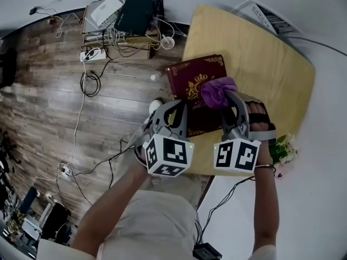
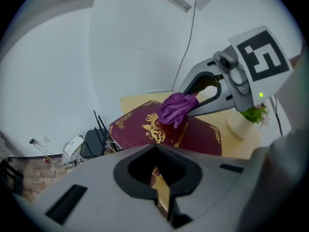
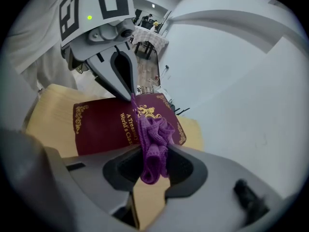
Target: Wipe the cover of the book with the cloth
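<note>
1. Our right tongs (image 1: 228, 97) were clamped on the purple cloth (image 1: 218, 91), which was bunched between the two jaws and spilled out past their tips.
2. We had the cloth lying on the cover of the maroon book (image 1: 191, 76), toward the cover's right side and just beside the gold crest.
3. Our left tongs (image 1: 179, 106) were closed on the book's left edge. In the left gripper view, a strip of red cover and a gold edge showed in the narrow slot between the jaws.
4. We saw the book lying flat with its cover up on the left part of the pale wooden table (image 1: 260, 53), with its left side close to the table's edge.
5. Both tongs reached in from the near side, with the left tips at the book's border and the right tips over its cover.
6. We noted a small potted plant (image 1: 282, 148) at the table's near right corner, apart from the book.
7. To the left of the table, we saw a black router (image 1: 135, 12) and tangled cables on the wooden floor (image 1: 54, 91).
</note>
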Tool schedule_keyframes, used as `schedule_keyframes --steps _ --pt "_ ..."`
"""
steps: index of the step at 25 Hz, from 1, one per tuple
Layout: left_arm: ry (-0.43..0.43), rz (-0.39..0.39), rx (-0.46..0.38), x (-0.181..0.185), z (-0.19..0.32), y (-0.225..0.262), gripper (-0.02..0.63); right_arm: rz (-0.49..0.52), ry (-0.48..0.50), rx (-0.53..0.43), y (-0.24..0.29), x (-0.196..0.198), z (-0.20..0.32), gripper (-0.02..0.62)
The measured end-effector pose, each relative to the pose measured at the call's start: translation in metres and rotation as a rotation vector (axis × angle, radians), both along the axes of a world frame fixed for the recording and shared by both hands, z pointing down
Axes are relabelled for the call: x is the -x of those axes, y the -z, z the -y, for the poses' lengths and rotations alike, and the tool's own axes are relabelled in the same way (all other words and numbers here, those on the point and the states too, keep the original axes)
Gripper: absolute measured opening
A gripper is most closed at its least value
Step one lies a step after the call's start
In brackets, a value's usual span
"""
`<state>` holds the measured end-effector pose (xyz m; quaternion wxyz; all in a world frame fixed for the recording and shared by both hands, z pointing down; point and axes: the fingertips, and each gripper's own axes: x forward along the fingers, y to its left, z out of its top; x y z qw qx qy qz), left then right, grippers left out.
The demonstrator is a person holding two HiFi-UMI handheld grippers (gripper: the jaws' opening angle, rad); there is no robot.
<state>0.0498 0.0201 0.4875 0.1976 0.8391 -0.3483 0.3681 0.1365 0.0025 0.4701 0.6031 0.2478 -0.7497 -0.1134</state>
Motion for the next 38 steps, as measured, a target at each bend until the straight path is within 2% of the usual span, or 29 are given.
schedule_keyframes --steps 3,7,12,18,23,26,30,35,38 --pt "0.01 -0.007 0.003 -0.003 -0.003 0.001 0.011 -0.016 -0.002 0.007 0.0 -0.005 -0.019 0.127" --pt "-0.008 0.024 0.007 0.006 -0.001 -0.002 0.011 -0.004 -0.019 0.033 -0.006 -0.001 -0.043 0.127" --pt "0.003 0.014 0.011 0.0 0.0 -0.001 0.011 -0.016 -0.063 0.067 -0.004 -0.014 -0.077 0.127" --pt "0.017 0.008 0.017 -0.005 -0.003 -0.001 0.011 0.0 -0.12 0.086 -0.004 -0.024 -0.114 0.127" --pt "-0.005 0.037 0.008 -0.003 -0.004 -0.002 0.011 0.035 -0.166 0.151 0.003 -0.023 -0.131 0.124" --pt "0.003 0.021 0.016 -0.003 -0.003 -0.001 0.011 0.084 -0.22 0.156 0.017 -0.023 -0.126 0.121" --pt "0.028 -0.013 0.014 -0.004 -0.003 -0.001 0.011 0.091 -0.22 0.101 0.032 -0.023 -0.106 0.121" --pt "0.05 -0.123 0.14 -0.005 -0.003 -0.002 0.011 0.108 -0.222 0.053 0.042 -0.017 -0.075 0.121" --pt "0.021 -0.155 0.156 -0.006 -0.005 -0.001 0.011 0.108 -0.203 0.039 0.043 -0.009 -0.058 0.12"
